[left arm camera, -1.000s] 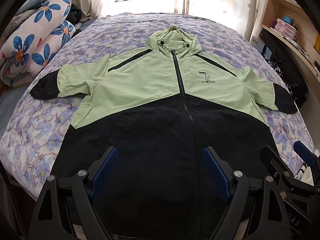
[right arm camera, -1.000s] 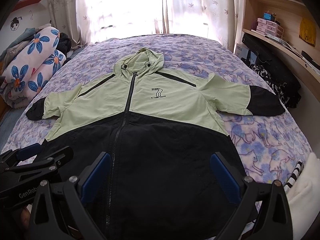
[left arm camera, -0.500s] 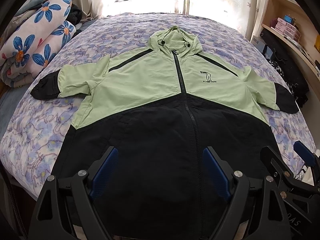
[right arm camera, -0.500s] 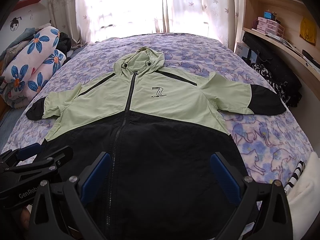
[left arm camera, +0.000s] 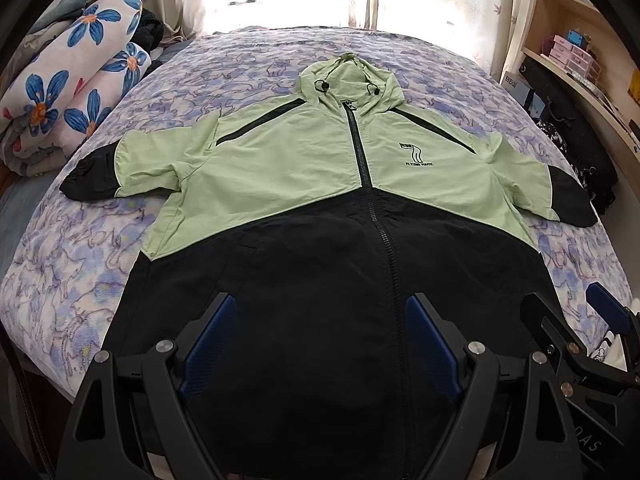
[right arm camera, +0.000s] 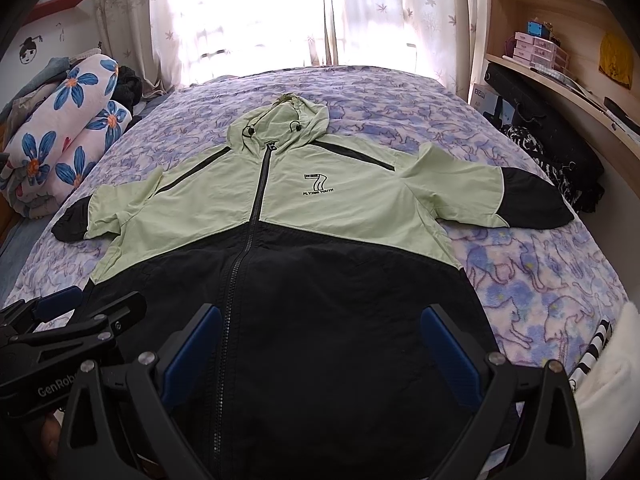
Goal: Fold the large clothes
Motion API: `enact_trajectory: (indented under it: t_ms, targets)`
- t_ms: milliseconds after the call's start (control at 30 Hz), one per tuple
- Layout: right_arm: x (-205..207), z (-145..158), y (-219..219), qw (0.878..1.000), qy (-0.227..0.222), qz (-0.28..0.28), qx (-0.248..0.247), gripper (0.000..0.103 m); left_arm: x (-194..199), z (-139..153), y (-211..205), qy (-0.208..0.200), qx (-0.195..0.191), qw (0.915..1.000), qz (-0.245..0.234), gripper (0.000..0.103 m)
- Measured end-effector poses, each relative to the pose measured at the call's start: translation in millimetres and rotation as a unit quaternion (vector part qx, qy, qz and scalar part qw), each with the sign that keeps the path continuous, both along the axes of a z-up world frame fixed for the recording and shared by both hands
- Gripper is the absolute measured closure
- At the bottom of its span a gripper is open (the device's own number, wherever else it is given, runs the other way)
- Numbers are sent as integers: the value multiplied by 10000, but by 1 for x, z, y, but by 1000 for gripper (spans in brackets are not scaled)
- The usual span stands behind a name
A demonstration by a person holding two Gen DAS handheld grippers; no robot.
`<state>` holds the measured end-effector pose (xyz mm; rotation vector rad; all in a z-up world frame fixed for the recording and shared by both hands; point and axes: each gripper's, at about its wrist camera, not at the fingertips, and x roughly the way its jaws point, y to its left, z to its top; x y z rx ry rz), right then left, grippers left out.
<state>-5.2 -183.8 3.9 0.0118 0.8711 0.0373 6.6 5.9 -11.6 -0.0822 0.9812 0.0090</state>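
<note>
A hooded zip jacket [left arm camera: 304, 184] [right arm camera: 320, 216], light green above and black below, lies flat and face up on the bed, hood [left arm camera: 348, 80] away from me, both short sleeves spread out. My left gripper [left arm camera: 320, 320] is open and empty above the black hem, left of the zip. My right gripper [right arm camera: 320, 328] is open and empty above the hem, right of the zip. Each gripper shows at the edge of the other's view: the right one [left arm camera: 572, 320], the left one [right arm camera: 88, 308].
The bed has a purple patterned cover [left arm camera: 80, 248] [right arm camera: 540, 272]. Rolled flowered bedding [left arm camera: 68, 92] [right arm camera: 68, 136] lies at the left. Wooden shelves [right arm camera: 560, 72] and dark bags [right arm camera: 552, 148] stand at the right. Curtains and a bright window are behind.
Both views have shifted very slightly; the jacket lies as before and both grippers stay open.
</note>
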Motion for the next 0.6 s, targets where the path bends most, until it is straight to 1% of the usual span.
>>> enact_trajectory:
  t_ms: [600]
  targets:
    - [-3, 2, -3, 10000, -9, 0, -12, 2, 2, -1, -1, 23, 38, 10000, 10, 17]
